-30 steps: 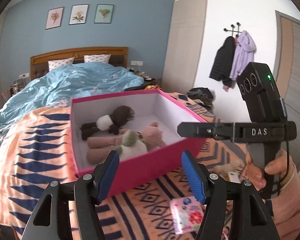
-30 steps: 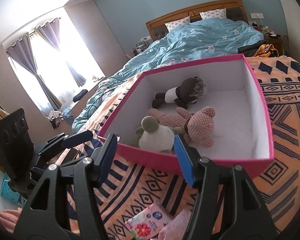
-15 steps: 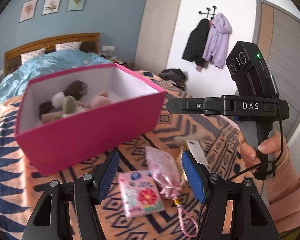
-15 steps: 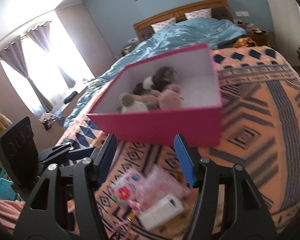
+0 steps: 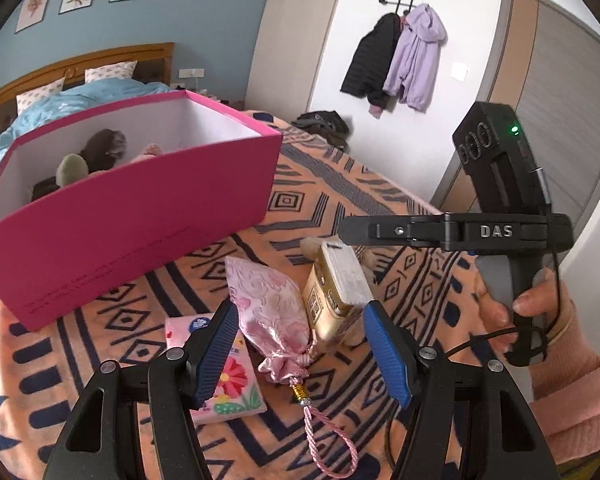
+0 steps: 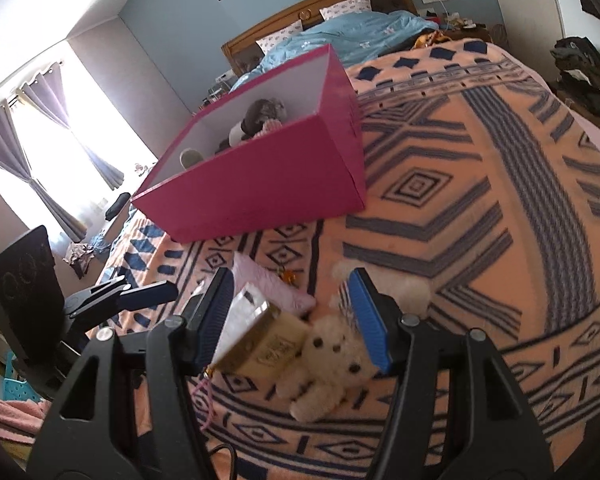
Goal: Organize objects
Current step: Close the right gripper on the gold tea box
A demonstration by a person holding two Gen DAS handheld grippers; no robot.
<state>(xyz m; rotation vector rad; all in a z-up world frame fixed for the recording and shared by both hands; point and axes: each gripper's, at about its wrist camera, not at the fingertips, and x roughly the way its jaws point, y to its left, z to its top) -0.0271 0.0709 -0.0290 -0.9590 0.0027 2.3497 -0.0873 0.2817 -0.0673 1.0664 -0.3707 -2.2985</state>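
Left gripper (image 5: 300,344) hangs half open over the patterned blanket (image 5: 380,200), blue pads on either side of a pink satin pouch (image 5: 270,312) without touching it, nothing held. A gold box (image 5: 332,292) leans just right of the pouch; a flowered tissue pack (image 5: 236,388) lies left, partly under the near pad. Right gripper (image 6: 296,320) is half open too, empty, poised above the gold box (image 6: 264,340) and a white plush bear (image 6: 332,360) touching it. Farther off sits the pink storage box (image 6: 268,184), soft toys (image 6: 260,116) inside.
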